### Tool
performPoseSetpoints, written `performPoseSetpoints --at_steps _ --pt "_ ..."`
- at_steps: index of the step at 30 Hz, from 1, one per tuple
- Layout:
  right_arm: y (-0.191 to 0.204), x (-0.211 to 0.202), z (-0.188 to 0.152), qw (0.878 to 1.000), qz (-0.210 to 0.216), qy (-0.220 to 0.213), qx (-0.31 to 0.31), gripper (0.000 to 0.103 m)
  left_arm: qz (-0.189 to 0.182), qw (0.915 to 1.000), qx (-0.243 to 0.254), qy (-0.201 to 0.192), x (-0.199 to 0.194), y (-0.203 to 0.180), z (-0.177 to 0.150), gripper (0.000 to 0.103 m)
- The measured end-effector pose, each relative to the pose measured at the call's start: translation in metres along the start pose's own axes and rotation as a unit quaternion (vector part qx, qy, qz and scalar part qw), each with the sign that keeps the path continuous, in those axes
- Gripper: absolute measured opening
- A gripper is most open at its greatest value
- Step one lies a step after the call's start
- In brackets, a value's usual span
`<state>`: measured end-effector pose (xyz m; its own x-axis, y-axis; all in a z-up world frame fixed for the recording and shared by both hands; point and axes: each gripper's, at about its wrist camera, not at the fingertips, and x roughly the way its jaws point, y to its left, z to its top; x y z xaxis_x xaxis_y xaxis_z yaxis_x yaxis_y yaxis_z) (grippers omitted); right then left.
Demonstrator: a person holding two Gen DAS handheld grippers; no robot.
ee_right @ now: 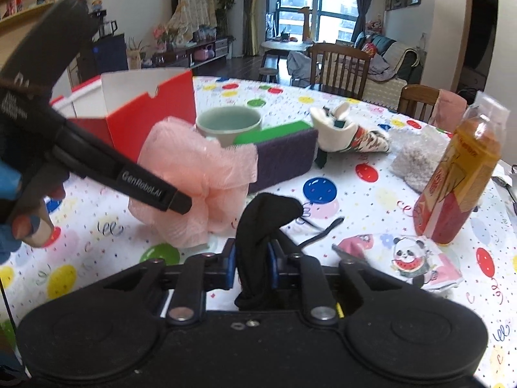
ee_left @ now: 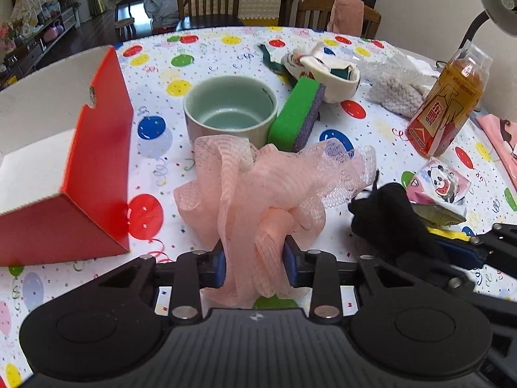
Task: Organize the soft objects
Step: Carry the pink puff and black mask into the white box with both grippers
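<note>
My left gripper is shut on a pink mesh bath pouf, held just over the table in front of a celadon cup. The pouf also shows in the right wrist view with the left gripper's arm across it. My right gripper is shut on a black sock; the sock also shows in the left wrist view. A green and purple sponge, a patterned sock and a fluffy white cloth lie farther back. An open red box stands to the left.
An orange drink bottle stands at the right. A panda-print tissue pack and a pink item lie near it. A desk lamp rises at the far right. Chairs stand behind the balloon-print tablecloth.
</note>
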<state>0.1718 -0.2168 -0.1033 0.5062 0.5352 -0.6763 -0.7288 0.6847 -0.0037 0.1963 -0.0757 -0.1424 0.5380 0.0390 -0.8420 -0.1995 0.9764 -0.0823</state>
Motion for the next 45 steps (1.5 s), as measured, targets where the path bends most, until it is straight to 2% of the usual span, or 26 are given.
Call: performPoseSetpoints --at_steps 4,11,16,22,26,34,45 --pt "-0.007 -0.011 0.004 1.000 0.003 -0.010 0.019 0.010 0.005 0.9999 0.001 -0.009 -0.009 0.002 0.000 0.030" --pt "-0.016 -0.026 0.010 0.999 0.014 -0.020 0.047 0.007 0.008 0.9995 -0.009 -0.029 -0.035 0.009 -0.003 0.026" --pt "-0.017 -0.040 0.018 0.997 0.027 -0.032 0.060 0.007 -0.002 0.9987 -0.022 -0.045 -0.052 0.020 -0.004 0.020" --pt "-0.011 -0.055 0.031 0.997 0.021 -0.049 0.060 0.006 -0.009 0.9983 -0.017 -0.055 -0.060 0.035 -0.006 0.014" --pt "-0.006 -0.064 0.041 0.995 0.022 -0.053 0.080 0.006 -0.035 0.9977 -0.021 -0.055 -0.070 0.050 -0.008 0.013" --pt "0.018 -0.077 0.076 0.995 0.027 -0.069 0.073 0.006 -0.072 0.9942 -0.014 -0.079 -0.112 0.083 0.007 0.013" --pt "0.069 -0.063 0.134 0.994 0.036 -0.094 0.045 0.006 -0.084 0.9894 -0.025 -0.116 -0.146 0.150 0.035 0.013"
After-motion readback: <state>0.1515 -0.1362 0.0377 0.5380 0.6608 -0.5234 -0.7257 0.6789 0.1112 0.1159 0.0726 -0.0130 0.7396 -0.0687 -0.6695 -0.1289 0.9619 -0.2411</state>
